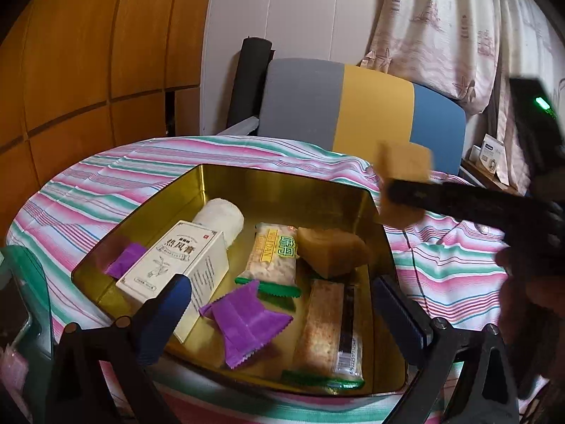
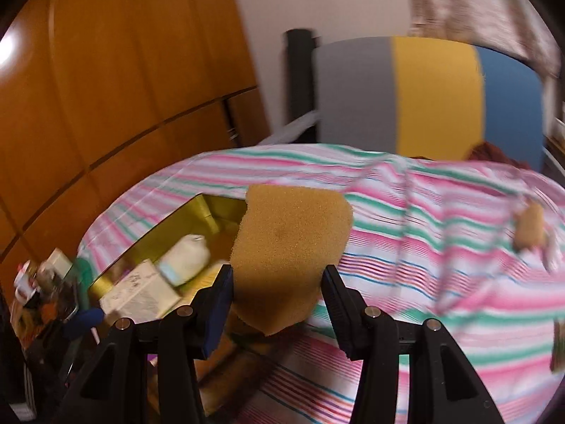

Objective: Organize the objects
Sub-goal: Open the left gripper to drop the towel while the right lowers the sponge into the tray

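- Left wrist view: the left hand-held gripper gapes wide and empty above the gold tin of snacks on the striped tabletop.
- Right wrist view: the right hand-held gripper clasps a tan sponge just beside the tin's edge.

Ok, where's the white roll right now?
The white roll lies inside the gold tin, toward its far left corner in the left wrist view, tucked right behind the white medicine box.

left gripper: jaws spread wide, empty | right gripper: jaws clamped on a load
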`<state>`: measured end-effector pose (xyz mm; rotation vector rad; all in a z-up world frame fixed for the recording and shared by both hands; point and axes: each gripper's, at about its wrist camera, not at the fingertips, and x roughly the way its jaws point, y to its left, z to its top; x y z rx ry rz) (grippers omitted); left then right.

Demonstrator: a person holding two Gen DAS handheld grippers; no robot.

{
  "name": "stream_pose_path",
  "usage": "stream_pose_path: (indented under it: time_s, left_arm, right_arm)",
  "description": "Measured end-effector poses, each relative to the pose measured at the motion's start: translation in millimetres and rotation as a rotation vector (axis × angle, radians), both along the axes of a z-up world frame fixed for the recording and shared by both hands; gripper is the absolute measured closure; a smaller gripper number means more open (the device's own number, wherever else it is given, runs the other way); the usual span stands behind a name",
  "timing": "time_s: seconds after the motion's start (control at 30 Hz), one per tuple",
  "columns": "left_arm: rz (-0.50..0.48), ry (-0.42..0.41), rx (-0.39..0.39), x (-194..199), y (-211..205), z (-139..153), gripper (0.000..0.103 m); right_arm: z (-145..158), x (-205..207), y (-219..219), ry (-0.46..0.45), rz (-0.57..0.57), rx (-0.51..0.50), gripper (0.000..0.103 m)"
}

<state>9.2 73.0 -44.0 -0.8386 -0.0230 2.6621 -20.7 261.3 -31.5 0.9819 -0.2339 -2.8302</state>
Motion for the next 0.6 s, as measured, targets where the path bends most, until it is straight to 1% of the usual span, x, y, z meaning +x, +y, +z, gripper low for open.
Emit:
stream_pose_path:
  time_s: [0.13,0.23,0.37,0.43,0.5,0.6]
  left_arm:
    - [0.003,-0.014,0.003,5.3,-3.8,-2.6,0.0]
    - [0.012,-0.013,-0.001,6.1,-8.9,-2.7,0.0]
    - [0.049,-0.028,0.01,2.5,-19.3,-3.7,0.0]
    - [0.074,-0.044,0.027,-0.8,-25.5,-4.4,0.0]
    - [0.094,-0.058,0.049,-3.3,-31.6,-5.1,0.0]
    - [0.115,-0.07,0.086,-5.5,-38.8,-5.6,0.0]
  right_arm:
    - [-8.0,-31.6,-26.4,-0.064,0.092,0.05,0.052]
    - [-20.6,-55.9,-39.4,-0.126,0.112,0.076,0.052]
    - [-31.2,-80.9,-50.1,-0.196,0.108,0.106,0.048]
    - [-30.5,-86.7,-51.5,-0.196,0.088,0.103,0.046]
    - [-25.8,-89.5,-47.4,-0.182,0.085,0.083,0.04]
    - [-19.3,-84.1,-43.8,-0.158,0.079,0.076,0.037]
